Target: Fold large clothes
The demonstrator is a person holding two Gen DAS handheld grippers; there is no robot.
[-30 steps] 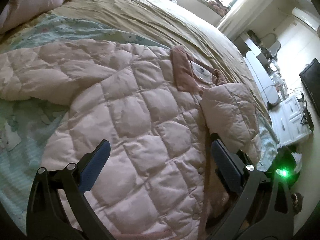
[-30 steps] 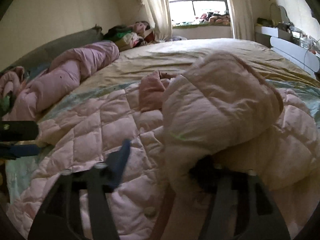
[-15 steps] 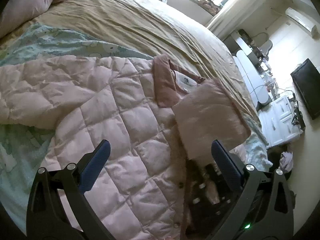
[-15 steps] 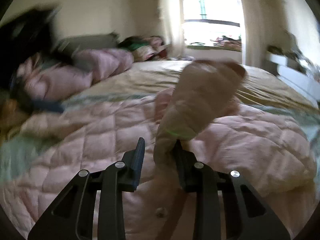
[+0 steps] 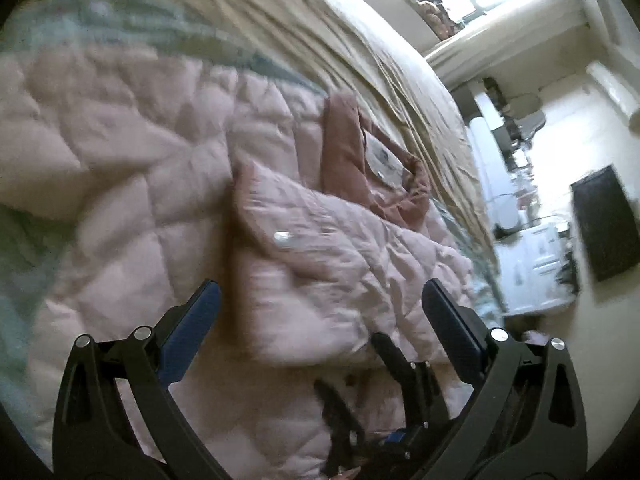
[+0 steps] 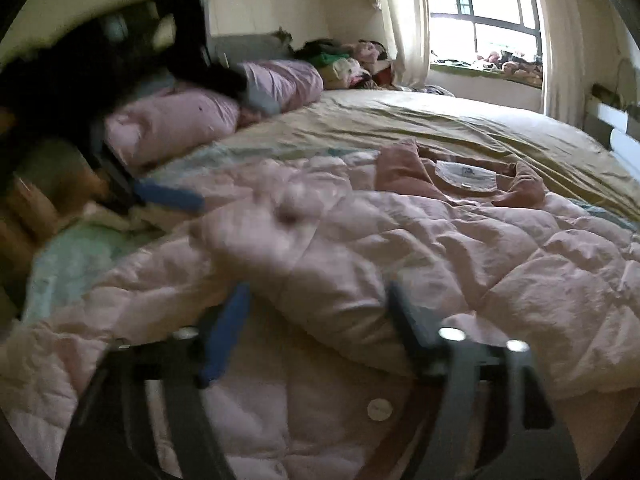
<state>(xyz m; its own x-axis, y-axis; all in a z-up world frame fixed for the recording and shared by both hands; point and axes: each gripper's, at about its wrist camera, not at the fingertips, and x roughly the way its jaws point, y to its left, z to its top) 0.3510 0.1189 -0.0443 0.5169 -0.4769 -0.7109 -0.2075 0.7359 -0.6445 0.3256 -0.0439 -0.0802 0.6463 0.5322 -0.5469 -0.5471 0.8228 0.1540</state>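
My left gripper (image 5: 320,312) hangs wide apart above the pink quilted jacket (image 5: 132,184), gripping nothing. My right gripper (image 6: 320,320) also looks spread, though blur smears it, its fingers straddling the sleeve (image 6: 340,264) folded across the jacket front on the bed (image 6: 440,124).

Quilted jacket (image 5: 132,184): pale pink padded cloth, matt, puffy, stitched in diamond panels, finely creased. Collar (image 5: 344,148) ahead of the left tool (image 5: 320,312): darker dusty-pink cloth, smooth, unquilted, with a white fabric label (image 6: 466,176). Snap button (image 6: 379,409) just ahead of the right tool (image 6: 320,340): pale, smooth, slightly glossy. Bed sheet (image 6: 420,124) beyond the jacket: tan woven cloth, matt, wrinkled. Tool frames: black matt plastic with bright metal screw heads; inner finger pads (image 5: 188,332) blue, matt.
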